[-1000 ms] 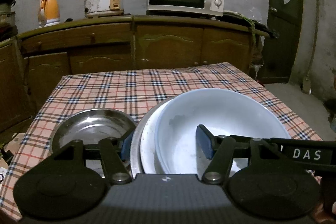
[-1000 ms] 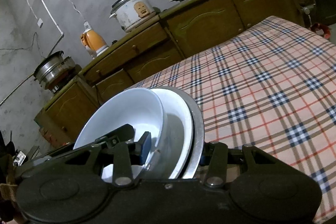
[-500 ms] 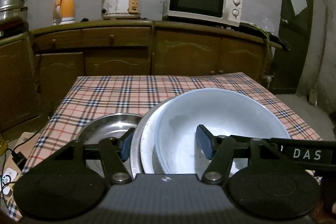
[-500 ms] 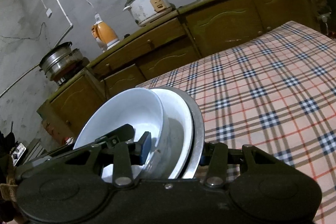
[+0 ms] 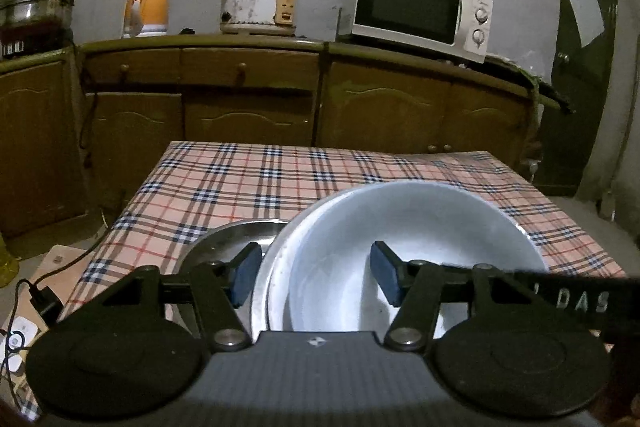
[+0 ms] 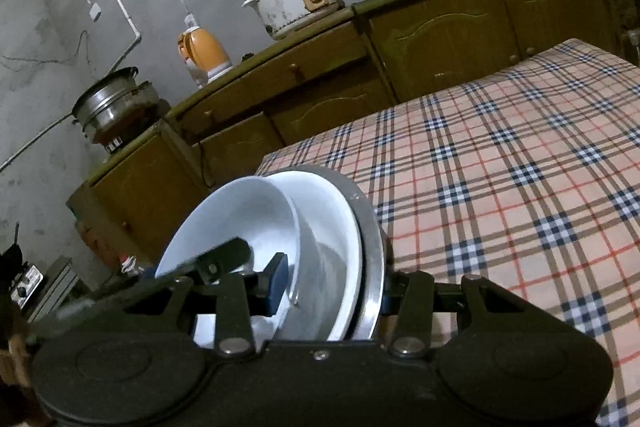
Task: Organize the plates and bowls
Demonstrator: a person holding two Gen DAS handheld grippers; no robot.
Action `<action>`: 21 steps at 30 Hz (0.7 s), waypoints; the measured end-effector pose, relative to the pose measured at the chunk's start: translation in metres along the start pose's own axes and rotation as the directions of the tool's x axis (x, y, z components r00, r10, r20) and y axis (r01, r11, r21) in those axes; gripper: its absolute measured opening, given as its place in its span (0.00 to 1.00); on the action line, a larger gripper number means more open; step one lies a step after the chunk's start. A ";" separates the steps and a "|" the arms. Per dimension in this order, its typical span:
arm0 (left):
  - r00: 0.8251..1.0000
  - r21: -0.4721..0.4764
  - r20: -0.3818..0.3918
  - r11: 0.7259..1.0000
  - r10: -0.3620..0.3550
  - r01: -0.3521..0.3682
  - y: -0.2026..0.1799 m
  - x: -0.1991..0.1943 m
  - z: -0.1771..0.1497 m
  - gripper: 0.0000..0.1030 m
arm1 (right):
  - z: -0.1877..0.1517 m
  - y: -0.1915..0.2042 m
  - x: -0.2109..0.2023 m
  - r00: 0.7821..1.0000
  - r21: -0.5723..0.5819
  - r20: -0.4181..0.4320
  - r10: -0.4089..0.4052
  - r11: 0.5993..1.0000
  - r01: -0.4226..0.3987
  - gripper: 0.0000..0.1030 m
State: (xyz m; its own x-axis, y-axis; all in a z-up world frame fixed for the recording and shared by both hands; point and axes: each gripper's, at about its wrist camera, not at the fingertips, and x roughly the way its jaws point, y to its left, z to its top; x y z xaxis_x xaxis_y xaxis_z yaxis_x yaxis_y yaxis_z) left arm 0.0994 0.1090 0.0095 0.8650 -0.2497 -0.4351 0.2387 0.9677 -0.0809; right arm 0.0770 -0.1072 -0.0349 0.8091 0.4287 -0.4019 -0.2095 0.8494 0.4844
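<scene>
At the far left, a shallow round stainless-steel dish [image 5: 236, 239] lies on the plaid-clothed tabletop [image 5: 280, 183], partly hidden behind the left claw [image 5: 316, 277]. That claw stands partly open with its pads straddling the near rim of a nested stack: a deep white ceramic bowl [image 5: 420, 227] sitting in a white plate [image 5: 278, 279], which sits in a wider steel plate [image 5: 258, 287]. One blue pad is outside the stack's rim and the other is inside the bowl; whether either pad presses on the stack I cannot tell.

Further right, the right claw [image 6: 332, 285] takes the same stack from its other side, the bowl [image 6: 240, 215] tilted up in the white plate [image 6: 332, 227] and the steel plate's [image 6: 370, 239] edge outermost. One pad is inside the bowl and the other finger is behind the steel rim, so it seems closed across all three rims.

The stack looks held above the tabletop [image 6: 520, 167]. Judged from its make, it will be heavy, stiff, slick and breakable, and the loose bowl could slide. The rims are the sound place to hold, both sides kept level.
</scene>
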 end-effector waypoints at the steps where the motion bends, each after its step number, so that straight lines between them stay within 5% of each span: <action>1: 1.000 -0.005 0.000 1.000 0.004 -0.004 0.002 0.001 0.000 0.59 | 0.001 0.002 0.002 1.000 -0.006 0.005 -0.002 1.000 0.002 0.53; 21: 0.998 -0.062 0.029 0.996 0.059 -0.057 0.043 0.024 0.019 0.58 | 0.020 0.025 0.061 0.999 0.032 -0.022 0.040 0.999 -0.039 0.53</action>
State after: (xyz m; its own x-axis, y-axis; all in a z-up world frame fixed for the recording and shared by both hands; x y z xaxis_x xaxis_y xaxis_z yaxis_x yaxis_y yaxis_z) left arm 0.1389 0.1439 0.0125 0.8899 -0.1930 -0.4132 0.1611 0.9807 -0.1112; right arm 0.1323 -0.0658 -0.0315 0.7881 0.4686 -0.3992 -0.2229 0.8217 0.5246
